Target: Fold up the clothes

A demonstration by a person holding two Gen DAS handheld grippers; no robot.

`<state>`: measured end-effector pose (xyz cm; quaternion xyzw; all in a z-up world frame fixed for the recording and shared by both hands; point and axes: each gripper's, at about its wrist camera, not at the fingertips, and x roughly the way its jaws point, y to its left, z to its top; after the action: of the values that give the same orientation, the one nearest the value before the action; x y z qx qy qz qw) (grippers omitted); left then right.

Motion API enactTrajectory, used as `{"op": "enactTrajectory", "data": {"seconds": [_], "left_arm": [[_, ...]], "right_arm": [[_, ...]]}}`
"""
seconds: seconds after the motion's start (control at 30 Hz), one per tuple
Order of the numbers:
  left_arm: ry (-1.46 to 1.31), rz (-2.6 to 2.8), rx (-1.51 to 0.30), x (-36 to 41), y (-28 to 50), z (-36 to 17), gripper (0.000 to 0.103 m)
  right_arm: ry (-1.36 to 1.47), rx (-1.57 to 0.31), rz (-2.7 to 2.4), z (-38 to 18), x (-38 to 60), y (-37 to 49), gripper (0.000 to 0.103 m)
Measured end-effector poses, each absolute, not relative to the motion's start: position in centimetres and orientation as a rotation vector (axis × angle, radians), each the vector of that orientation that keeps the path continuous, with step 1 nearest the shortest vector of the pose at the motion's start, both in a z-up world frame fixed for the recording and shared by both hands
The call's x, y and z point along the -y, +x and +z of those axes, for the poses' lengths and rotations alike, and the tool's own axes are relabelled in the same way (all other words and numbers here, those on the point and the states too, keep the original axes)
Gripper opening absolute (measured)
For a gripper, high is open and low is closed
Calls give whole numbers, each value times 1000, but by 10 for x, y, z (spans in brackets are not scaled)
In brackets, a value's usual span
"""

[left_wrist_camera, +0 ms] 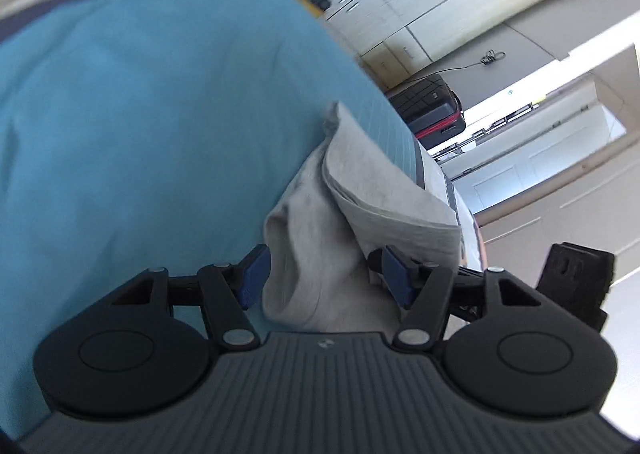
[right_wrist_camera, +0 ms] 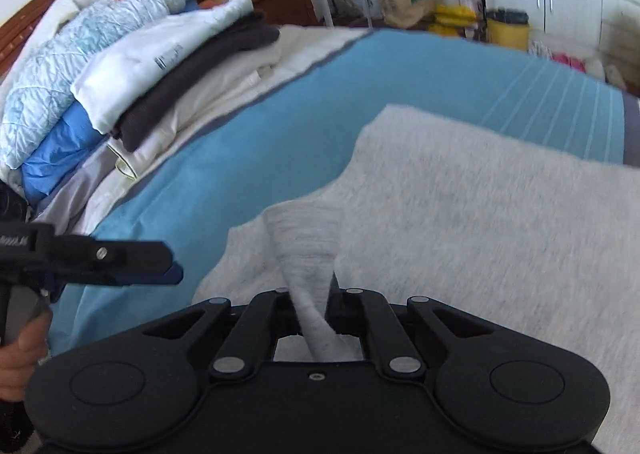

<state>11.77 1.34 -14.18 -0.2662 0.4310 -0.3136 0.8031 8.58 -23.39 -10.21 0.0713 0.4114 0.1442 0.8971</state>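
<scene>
The right gripper (right_wrist_camera: 314, 318) pinched the grey garment (right_wrist_camera: 460, 213); the left gripper (left_wrist_camera: 324, 278) gaped around cloth at twelve o'clock. One-sided pulling risked skewing the fold.

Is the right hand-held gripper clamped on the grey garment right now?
Yes, the right hand-held gripper has its jaws closed on a pinched fold of the grey garment.

one grey garment (right_wrist_camera: 460, 213), two tools (left_wrist_camera: 326, 278), perhaps four folded clothes (right_wrist_camera: 160, 65)

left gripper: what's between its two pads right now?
A bunched fold of the grey garment sits between the left gripper's blue pads, jaws apart. Shows in the left wrist view.
</scene>
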Motion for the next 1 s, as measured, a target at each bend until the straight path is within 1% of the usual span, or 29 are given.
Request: {"op": "enactTrajectory", "data": {"seconds": [0.07, 0.3, 0.43, 0.5, 0.6, 0.63, 0.67, 0.8, 0.87, 0.9, 0.93, 1.0], "left_arm": [[-576, -689, -922, -12, 120, -142, 60], [-594, -702, -912, -20, 108, -148, 60], [-615, -687, -881, -25, 108, -144, 60], [-597, -693, -861, -26, 106, -139, 60], [-563, -689, -846, -26, 102, -137, 60], [-566, -688, -854, -25, 102, -139, 60], [-570, -686, -864, -24, 103, -142, 60], [-625, -715, -895, -26, 104, -148, 60], [-641, -727, -903, -27, 104, -150, 60], [-637, -727, -904, -27, 103, -150, 60], [-631, -726, -905, -27, 102, -150, 60], [-626, -722, -911, -28, 102, -150, 60]], "right_arm": [[28, -784, 314, -99, 228, 76, 6], [-71, -683, 381, -80, 222, 63, 7], [17, -675, 470, -74, 224, 62, 6], [-18, -680, 490, -75, 215, 62, 6], [-116, -765, 444, -95, 196, 73, 7], [-133, -796, 443, -103, 192, 77, 8], [-149, -815, 446, -108, 187, 77, 11], [-199, -806, 482, -107, 173, 67, 20], [-153, -797, 521, -99, 174, 62, 31], [-121, -796, 539, -95, 176, 59, 32], [-87, -809, 542, -92, 179, 57, 35], [-22, -833, 511, -81, 187, 49, 35]]}}
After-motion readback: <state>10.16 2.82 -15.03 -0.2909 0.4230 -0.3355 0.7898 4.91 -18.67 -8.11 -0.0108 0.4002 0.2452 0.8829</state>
